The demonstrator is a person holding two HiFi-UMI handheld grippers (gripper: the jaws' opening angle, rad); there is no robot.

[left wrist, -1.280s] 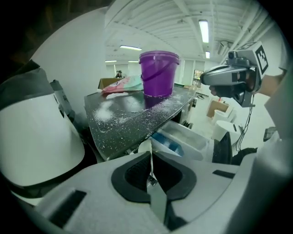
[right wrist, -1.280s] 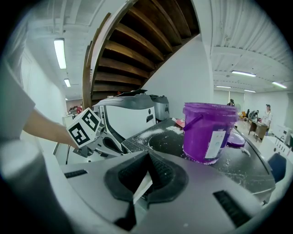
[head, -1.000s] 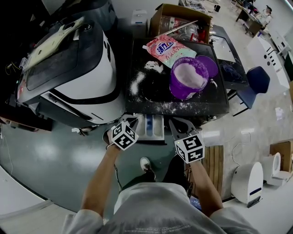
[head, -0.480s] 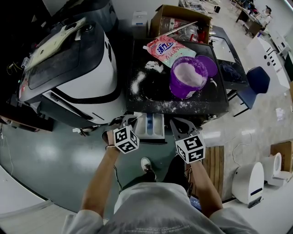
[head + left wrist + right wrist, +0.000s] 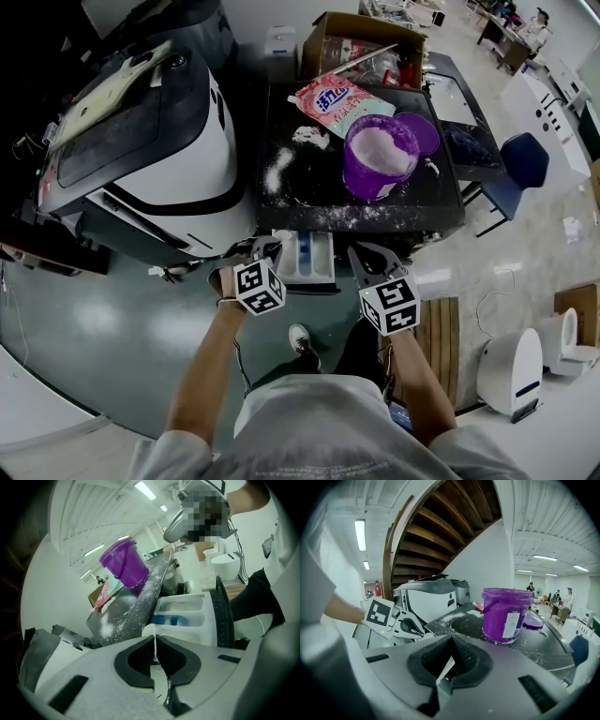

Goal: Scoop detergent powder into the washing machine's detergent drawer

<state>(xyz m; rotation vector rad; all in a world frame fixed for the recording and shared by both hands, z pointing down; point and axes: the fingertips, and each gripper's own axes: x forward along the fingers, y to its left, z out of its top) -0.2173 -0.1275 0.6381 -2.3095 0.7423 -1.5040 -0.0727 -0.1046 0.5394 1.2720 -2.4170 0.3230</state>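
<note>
Head view: 1 purple bucket [image 5: 378,155] of powder on dark surface [image 5: 309,192], 1 open detergent drawer [image 5: 307,258] at its front edge, 2 tools flanking the drawer. Left gripper view: left tool [image 5: 154,641] jaws together, empty. Right gripper view: right tool [image 5: 451,644] jaws together, empty

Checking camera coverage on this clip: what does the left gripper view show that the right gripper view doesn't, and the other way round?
Only the left gripper view looks into the open drawer, showing its white compartments and a blue insert. Only the right gripper view shows the left gripper with its marker cube, the washing machine behind it, and a purple lid. Both show the purple bucket standing on the dark table, which is dusted with spilled powder. Each view also shows its own jaws closed together.
</note>
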